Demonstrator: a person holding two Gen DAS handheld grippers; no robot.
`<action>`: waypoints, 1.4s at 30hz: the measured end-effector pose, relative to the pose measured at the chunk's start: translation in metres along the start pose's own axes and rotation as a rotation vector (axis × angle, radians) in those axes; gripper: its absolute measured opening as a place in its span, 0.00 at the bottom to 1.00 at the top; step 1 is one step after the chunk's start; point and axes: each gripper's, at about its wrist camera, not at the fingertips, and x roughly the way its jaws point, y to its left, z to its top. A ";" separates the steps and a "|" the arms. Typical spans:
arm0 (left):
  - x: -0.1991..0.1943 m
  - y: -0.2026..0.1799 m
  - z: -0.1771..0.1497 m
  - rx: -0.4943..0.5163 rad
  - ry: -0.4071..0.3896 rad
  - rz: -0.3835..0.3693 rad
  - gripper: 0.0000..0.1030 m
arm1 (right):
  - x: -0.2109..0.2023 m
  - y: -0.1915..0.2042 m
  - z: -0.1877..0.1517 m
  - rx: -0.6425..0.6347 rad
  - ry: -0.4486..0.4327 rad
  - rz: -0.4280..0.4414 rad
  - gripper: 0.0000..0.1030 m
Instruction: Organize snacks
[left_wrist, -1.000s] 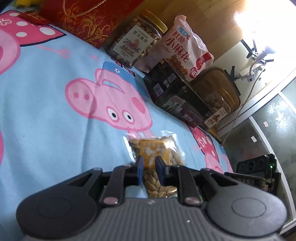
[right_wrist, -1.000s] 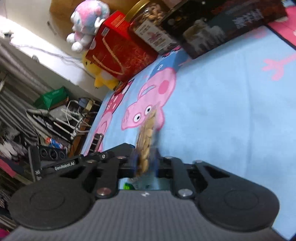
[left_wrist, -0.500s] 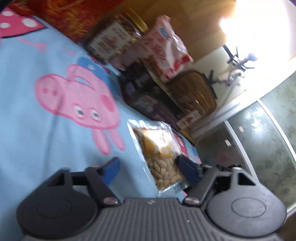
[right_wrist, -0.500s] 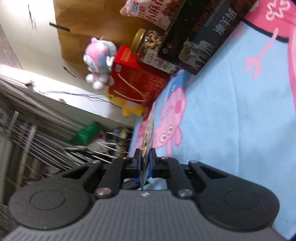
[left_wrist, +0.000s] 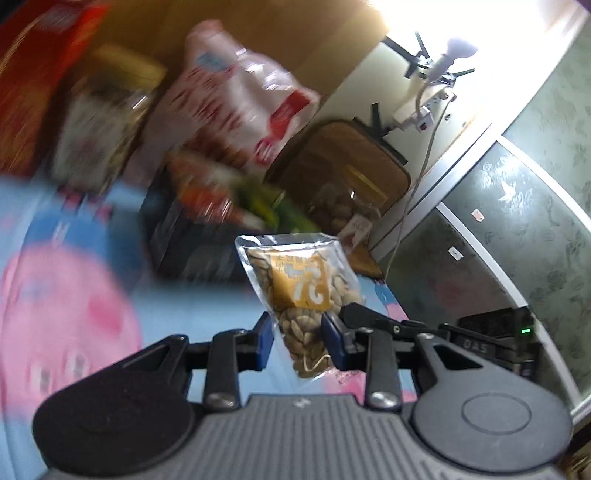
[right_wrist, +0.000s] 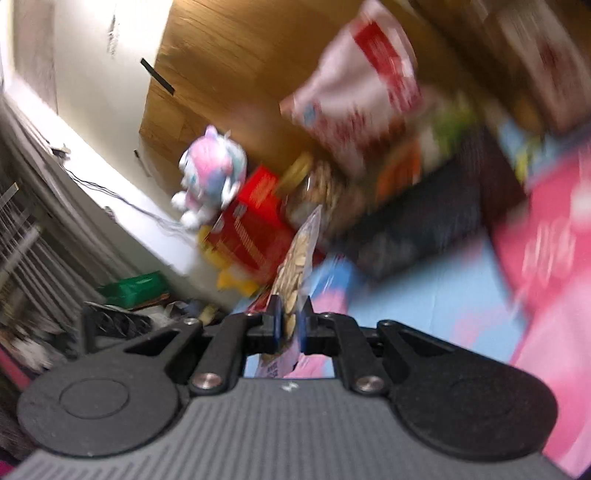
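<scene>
While the small nut packet (right_wrist: 295, 273) sticks up pinched edge-on between the right gripper (right_wrist: 287, 325)'s narrow jaws, the left gripper (left_wrist: 297, 338) sits with its jaws partly spread either side of the packet, whether touching it I can't tell. I'd carry it slow toward the blurry snack pile (left_wrist: 236, 110) ahead of the jaws and keep the pinch firm.

A bed with a light-blue sheet (left_wrist: 207, 302) printed with pink cartoon pigs carries the things. Along its far edge, blurred, sit a red box (right_wrist: 243, 229), a gold-lidded jar (right_wrist: 314, 184), a dark box (left_wrist: 192, 240) and a pink-white snack bag (left_wrist: 236, 96).
</scene>
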 end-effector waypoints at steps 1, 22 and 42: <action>0.010 -0.002 0.015 0.020 -0.006 0.008 0.28 | 0.005 0.001 0.013 -0.038 -0.011 -0.026 0.12; 0.100 0.022 0.079 0.147 0.007 0.311 0.26 | 0.081 -0.027 0.038 -0.499 -0.102 -0.517 0.56; -0.005 -0.027 -0.074 0.179 0.048 0.358 0.30 | -0.016 0.024 -0.123 -0.387 -0.003 -0.457 0.56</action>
